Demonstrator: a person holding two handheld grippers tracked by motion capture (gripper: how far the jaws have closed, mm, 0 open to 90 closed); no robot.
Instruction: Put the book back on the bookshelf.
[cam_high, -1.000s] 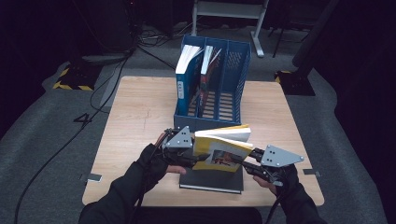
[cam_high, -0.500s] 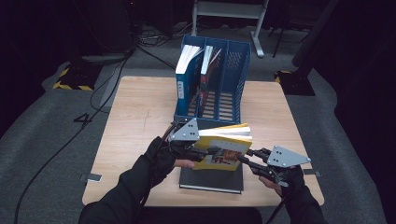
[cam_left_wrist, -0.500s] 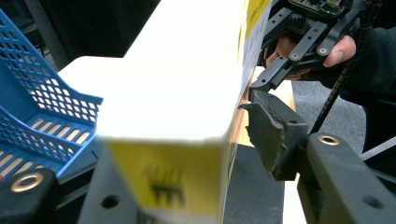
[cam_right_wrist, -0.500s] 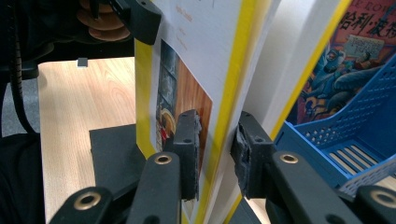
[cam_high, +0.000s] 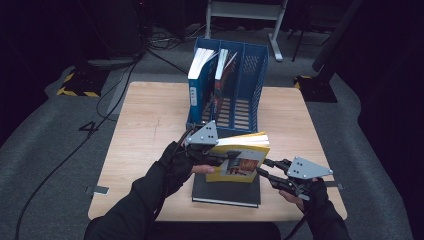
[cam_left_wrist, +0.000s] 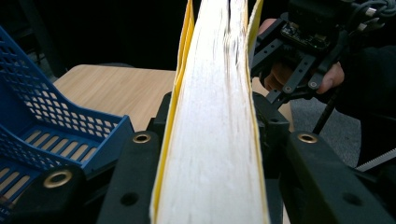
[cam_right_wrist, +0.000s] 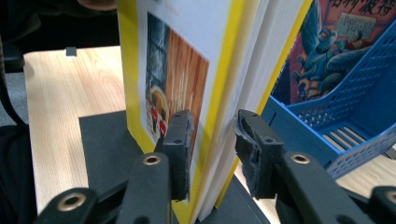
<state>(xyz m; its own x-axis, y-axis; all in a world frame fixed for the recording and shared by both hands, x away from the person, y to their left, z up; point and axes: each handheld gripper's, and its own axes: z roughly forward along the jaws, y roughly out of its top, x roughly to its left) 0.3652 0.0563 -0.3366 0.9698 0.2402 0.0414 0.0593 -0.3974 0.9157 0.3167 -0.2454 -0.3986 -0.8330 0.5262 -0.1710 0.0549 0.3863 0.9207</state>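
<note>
A thick yellow book (cam_high: 241, 156) is held on edge above the table's front, pages up. My left gripper (cam_high: 225, 158) grips its left end; the jaws have just been closing, and the left gripper view shows them pressed on both covers of the book (cam_left_wrist: 215, 116). My right gripper (cam_high: 261, 170) sits at the book's lower right corner. Its jaws have just been opening and straddle the book (cam_right_wrist: 187, 56): one pad (cam_right_wrist: 180, 140) lies by the front cover, the other pad (cam_right_wrist: 252, 149) stands off the back cover.
A black book (cam_high: 225, 194) lies flat on the wooden table (cam_high: 150, 120) under the yellow one. Behind it stands a blue file rack (cam_high: 250, 85) holding two upright books (cam_high: 200, 75) in its left slots. Cables and a metal stand are on the floor beyond.
The left gripper has raised the yellow book and tipped it more upright. The right gripper's jaws have spread apart at the book's corner and the hand has eased slightly rightward.
</note>
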